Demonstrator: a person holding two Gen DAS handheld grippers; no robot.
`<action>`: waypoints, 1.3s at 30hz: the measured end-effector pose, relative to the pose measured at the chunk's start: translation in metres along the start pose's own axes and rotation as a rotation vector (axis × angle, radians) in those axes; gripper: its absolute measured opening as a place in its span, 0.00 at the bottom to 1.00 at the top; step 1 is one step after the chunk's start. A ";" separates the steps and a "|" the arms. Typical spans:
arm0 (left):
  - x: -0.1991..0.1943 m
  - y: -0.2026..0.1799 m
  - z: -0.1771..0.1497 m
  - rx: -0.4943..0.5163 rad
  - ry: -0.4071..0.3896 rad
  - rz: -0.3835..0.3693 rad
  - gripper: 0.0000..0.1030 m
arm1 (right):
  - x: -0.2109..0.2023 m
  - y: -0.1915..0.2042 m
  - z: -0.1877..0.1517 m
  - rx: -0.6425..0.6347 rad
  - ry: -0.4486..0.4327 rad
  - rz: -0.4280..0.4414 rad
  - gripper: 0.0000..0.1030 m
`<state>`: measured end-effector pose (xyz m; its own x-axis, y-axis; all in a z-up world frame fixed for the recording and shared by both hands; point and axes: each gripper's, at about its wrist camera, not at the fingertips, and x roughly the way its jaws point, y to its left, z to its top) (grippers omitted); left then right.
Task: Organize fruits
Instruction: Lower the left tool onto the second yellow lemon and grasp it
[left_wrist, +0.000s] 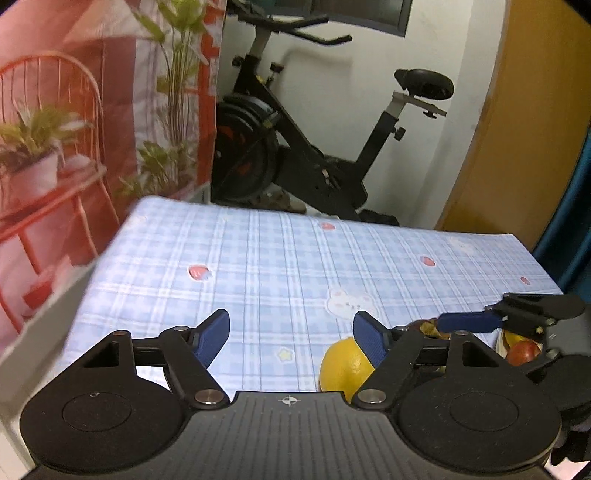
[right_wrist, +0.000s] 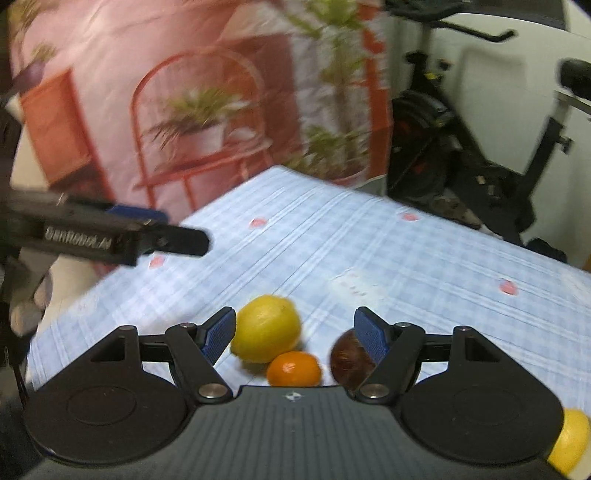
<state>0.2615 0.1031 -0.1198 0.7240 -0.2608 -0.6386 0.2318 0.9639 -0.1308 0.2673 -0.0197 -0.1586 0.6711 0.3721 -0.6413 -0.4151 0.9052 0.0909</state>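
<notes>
Progress: judged early. No fruit is held, and no fruit appears sorted into any group. No bowl or tray shows clearly; at the right edge of the left wrist view some fruit (left_wrist: 521, 350) lies behind the right gripper, possibly in a pale dish, too hidden to confirm.

Table (left_wrist: 280, 258): covered in blue checked cloth; its far half carries nothing but the printed pattern. All fruit lies along the near edge.

Surroundings: an exercise bike (left_wrist: 295, 147) stands behind the table and a printed backdrop (left_wrist: 92, 110) hangs to its left. Neither intrudes on the work surface.

Left gripper (left_wrist: 291, 341): jaws stand wide, nothing between them. It hangs over bare cloth, with the lemon (left_wrist: 341, 367) just beside its right finger, partly hidden by it.

Right gripper (right_wrist: 295, 338): jaws wide, pads pressing on nothing. The lemon (right_wrist: 266, 334), the orange (right_wrist: 294, 369) and a dark fruit (right_wrist: 347, 360) lie ahead, between or just under its fingers. The lemon is just beside the left pad and the dark fruit is partly behind the right pad; contact cannot be told.

Obstructions: lemon and orange appear to touch, so gripping one may push the other. A second yellow fruit (right_wrist: 570, 443) lies at the lower right edge, mostly hidden by the gripper's body. The two grippers work near each other.
</notes>
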 end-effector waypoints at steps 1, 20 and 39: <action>0.002 0.003 -0.003 -0.012 0.008 -0.008 0.71 | 0.006 0.003 0.000 -0.020 0.016 0.006 0.71; 0.053 0.008 -0.019 -0.104 0.126 -0.217 0.68 | 0.064 0.009 -0.006 -0.087 0.106 0.074 0.63; 0.071 0.005 -0.029 -0.139 0.165 -0.281 0.54 | 0.072 0.012 -0.005 -0.088 0.111 0.039 0.70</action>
<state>0.2952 0.0911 -0.1881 0.5269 -0.5157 -0.6756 0.3085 0.8567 -0.4133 0.3074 0.0164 -0.2076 0.5834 0.3776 -0.7191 -0.4952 0.8671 0.0536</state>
